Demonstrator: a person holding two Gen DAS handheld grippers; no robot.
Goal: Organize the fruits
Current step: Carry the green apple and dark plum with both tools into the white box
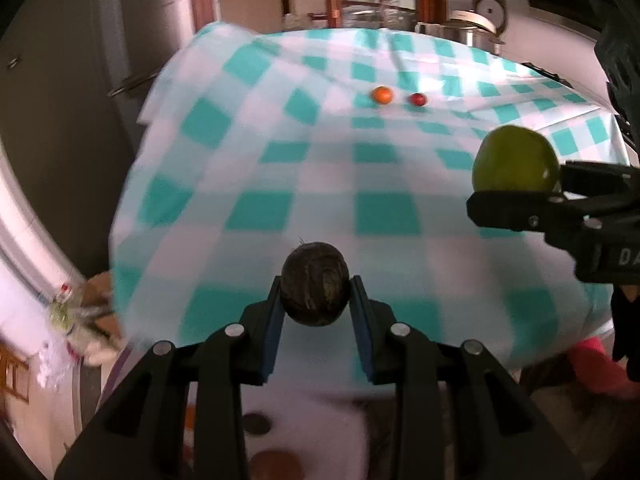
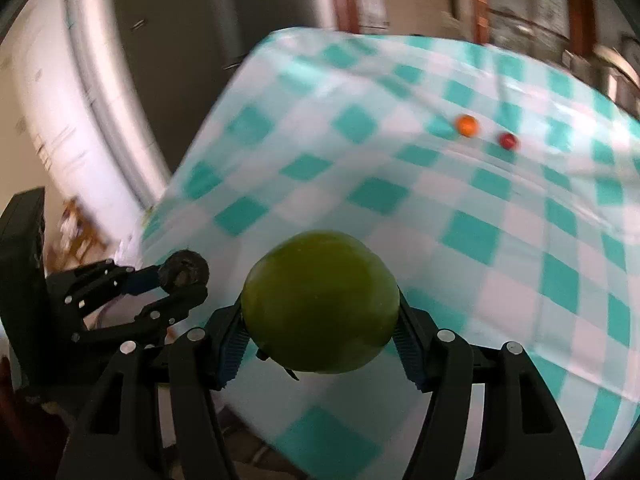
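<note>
Holding fruit: both tools carry one piece each above the near part of the desk.
Left tool (image 1: 315,300): closed down narrow on a dark brown, rough-skinned round fruit (image 1: 314,283), its blue pads pressed against the fruit's two sides; the fruit is clear of the cloth.
Same tool from the right wrist view: left tool (image 2: 185,280) shows at the lower left with the dark fruit (image 2: 184,271) at its tip.
Right tool (image 2: 320,322): spread about halfway and clamped on a large green fruit (image 2: 320,302), pads touching its left and right flanks.
Same tool from the left wrist view: right tool (image 1: 516,196) enters from the right edge, the green fruit (image 1: 515,159) sitting on its lower finger.
Desk (image 1: 256,160): covered by a teal and white checked cloth, wrinkled toward the far side.
Far fruits: a small orange fruit (image 1: 381,95) and a small red fruit (image 1: 418,99) lie just beside each other on the cloth, well apart from both tools.
Background: a metal pot (image 1: 472,32) stands beyond the far right corner; the surroundings are blurred.
Person: a dark gloved hand (image 1: 626,332) at the right edge.
</note>
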